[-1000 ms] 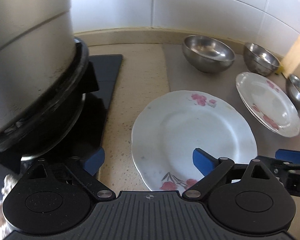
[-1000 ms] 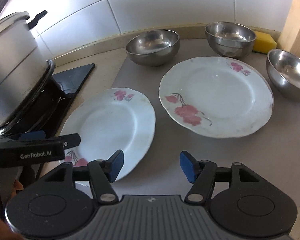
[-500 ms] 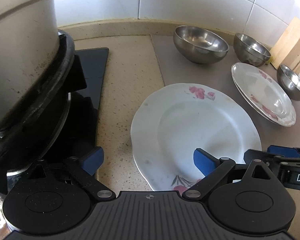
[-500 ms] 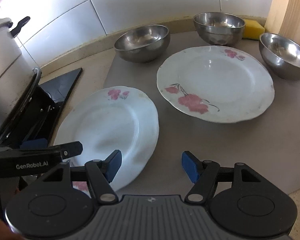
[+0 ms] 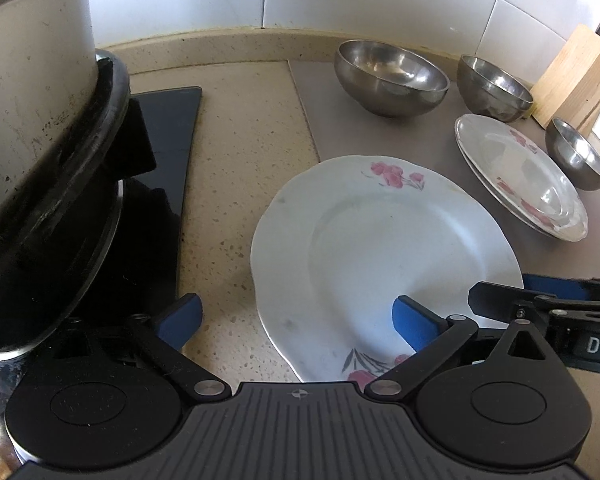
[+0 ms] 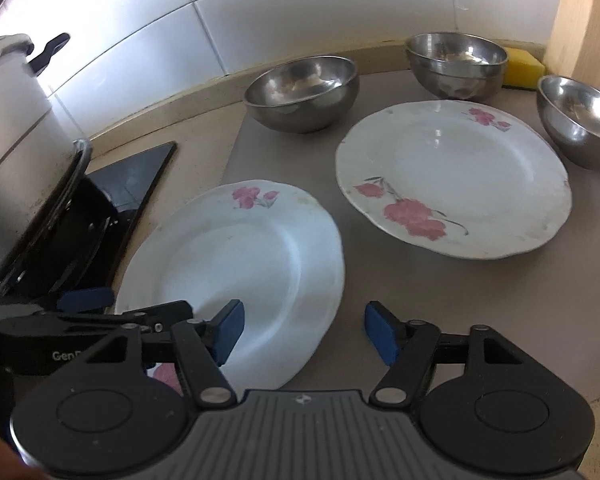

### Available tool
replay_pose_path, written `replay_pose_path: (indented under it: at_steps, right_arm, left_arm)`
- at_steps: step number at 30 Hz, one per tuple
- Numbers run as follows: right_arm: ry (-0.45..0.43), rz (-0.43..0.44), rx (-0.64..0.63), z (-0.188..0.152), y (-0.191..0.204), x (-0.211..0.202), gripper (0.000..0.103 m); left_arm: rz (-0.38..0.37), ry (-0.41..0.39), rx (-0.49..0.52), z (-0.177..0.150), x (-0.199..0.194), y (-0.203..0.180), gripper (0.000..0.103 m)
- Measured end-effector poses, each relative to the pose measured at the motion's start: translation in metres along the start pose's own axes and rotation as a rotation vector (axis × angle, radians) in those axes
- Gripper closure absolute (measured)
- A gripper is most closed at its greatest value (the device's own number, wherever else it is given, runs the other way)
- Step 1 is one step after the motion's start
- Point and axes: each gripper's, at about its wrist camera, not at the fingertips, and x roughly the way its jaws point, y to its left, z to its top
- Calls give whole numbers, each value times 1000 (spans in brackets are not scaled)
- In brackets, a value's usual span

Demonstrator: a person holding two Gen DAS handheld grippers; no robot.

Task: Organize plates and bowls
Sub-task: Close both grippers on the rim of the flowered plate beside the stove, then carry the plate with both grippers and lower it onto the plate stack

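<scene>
Plainly the near floral plate [image 5: 384, 256] is the landmark for everything else. Leftmost, well to its left, a large metal pot [image 5: 28, 92] sits on a black cooktop [image 5: 168, 152]. The left gripper [image 5: 296, 316] hangs wide open and empty at the plate's near-left rim, one blue pad over bare counter and the other over the plate's surface, so the rim lies between its fingers. The right gripper [image 6: 304, 330] is also open and empty, at the plate's near-right rim, with its left pad over the plate and its right pad over the grey mat [image 6: 440, 288]. Being round, the plate offers no long axis; both grippers are about equally near it. Further right of the plate, apart from it, lies a second floral plate [image 6: 456, 184], the likely stacking spot. Three steel bowls stand beyond: one [image 6: 304, 92] behind the near plate, two [image 6: 456, 64] [image 6: 580, 120] further right.
</scene>
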Motion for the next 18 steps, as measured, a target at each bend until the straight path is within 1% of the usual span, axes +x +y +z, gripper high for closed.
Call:
replay_pose_path:
  at_steps: [1, 2, 3, 4, 6, 8, 13, 18]
  right_arm:
    - [8, 18, 8, 0, 0, 0, 76]
    - [9, 17, 19, 1, -1, 0, 76]
    - [11, 20, 25, 1, -1, 0, 77]
    - [10, 26, 33, 2, -2, 0, 79]
    - [11, 36, 56, 2, -7, 0, 83]
    - [16, 46, 69, 3, -10, 0, 86]
    - [18, 51, 80, 1, -10, -1, 86]
    - [24, 54, 85, 2, -10, -2, 86]
  left_arm:
    - [-4, -2, 2, 0, -1, 0, 10]
    - [-14, -7, 6, 0, -2, -2, 19]
    - [-31, -15, 14, 1, -4, -3, 24]
    - [-49, -15, 20, 2, -6, -5, 32]
    - [-42, -13, 24, 4, -5, -9, 31]
    - [-42, -14, 17, 6, -5, -8, 32]
    - [-37, -5, -3, 7, -9, -6, 40]
    - [-23, -20, 0, 8, -16, -8, 41]
